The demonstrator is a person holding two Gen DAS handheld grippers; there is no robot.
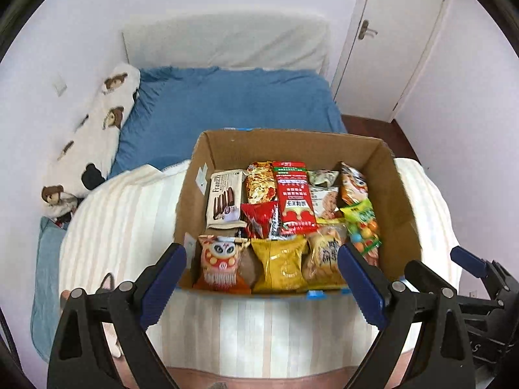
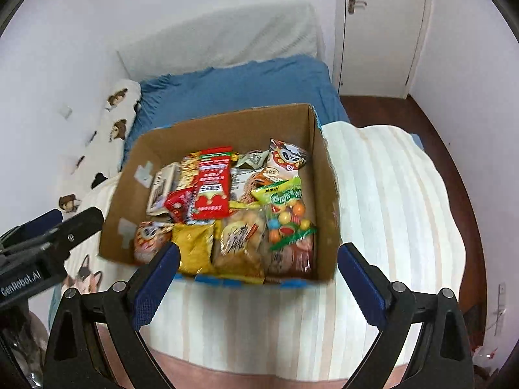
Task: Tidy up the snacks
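An open cardboard box (image 1: 394,188) (image 2: 321,194) sits on a striped blanket on the bed, packed with snack packs. Among them are a Franzzi biscuit pack (image 1: 225,199), a red pack (image 1: 296,201) (image 2: 212,191), a yellow bag (image 1: 280,264) (image 2: 193,251) and a bag of coloured candy balls (image 1: 363,227) (image 2: 288,223). My left gripper (image 1: 262,256) hovers open above the box's near edge, nothing between its blue pads. My right gripper (image 2: 259,256) is also open and empty, above the same near edge. Each gripper shows at the side of the other's view.
The striped blanket (image 1: 246,327) (image 2: 382,201) covers the near half of the bed; a blue sheet (image 1: 233,103) lies beyond. A long bear-print pillow (image 1: 97,129) runs along the left wall. A white door (image 1: 389,42) and dark wood floor (image 2: 454,149) are at the right.
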